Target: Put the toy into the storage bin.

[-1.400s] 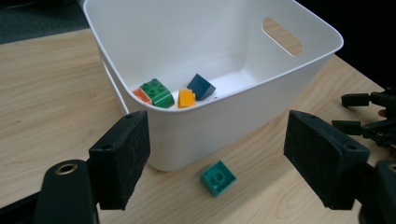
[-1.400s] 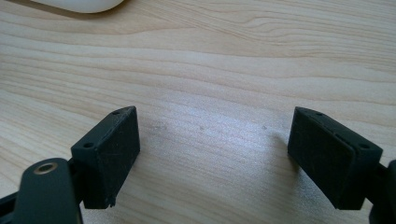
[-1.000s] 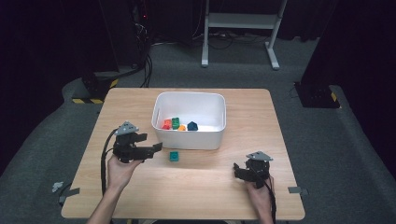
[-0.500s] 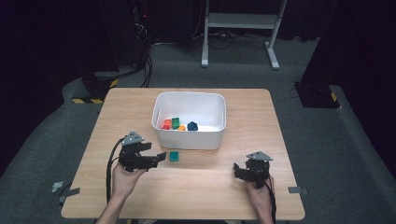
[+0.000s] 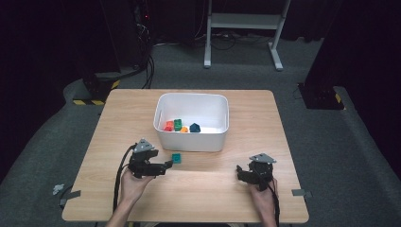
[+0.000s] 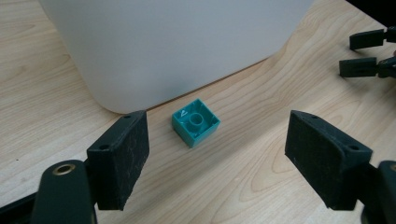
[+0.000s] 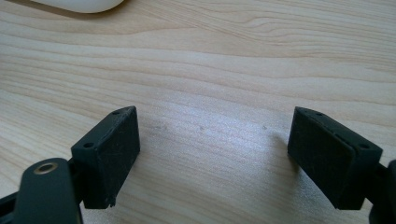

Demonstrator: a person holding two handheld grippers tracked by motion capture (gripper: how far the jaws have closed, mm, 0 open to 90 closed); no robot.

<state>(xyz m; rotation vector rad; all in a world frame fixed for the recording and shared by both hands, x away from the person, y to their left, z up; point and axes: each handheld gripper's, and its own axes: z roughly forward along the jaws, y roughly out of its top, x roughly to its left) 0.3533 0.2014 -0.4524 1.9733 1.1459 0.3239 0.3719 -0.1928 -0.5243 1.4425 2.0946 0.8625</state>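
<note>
Left gripper view: the small teal plastic building block [image 6: 195, 121], studs down and hollow side up, lies on the light wooden table [image 6: 261, 154] just beside the front wall of the white plastic bin [image 6: 177, 42], apart from it. The left gripper [image 6: 212, 161] is spread wide, short of the block, nothing between its pads.

Risks, as judged:
- The block sits skewed to the jaws; closing on its corners could spin it out.
- Advancing too far could drive a pad into the bin wall and shove the bin.

Right gripper [image 7: 210, 156] rests well off from the bin, also spread and empty.
</note>
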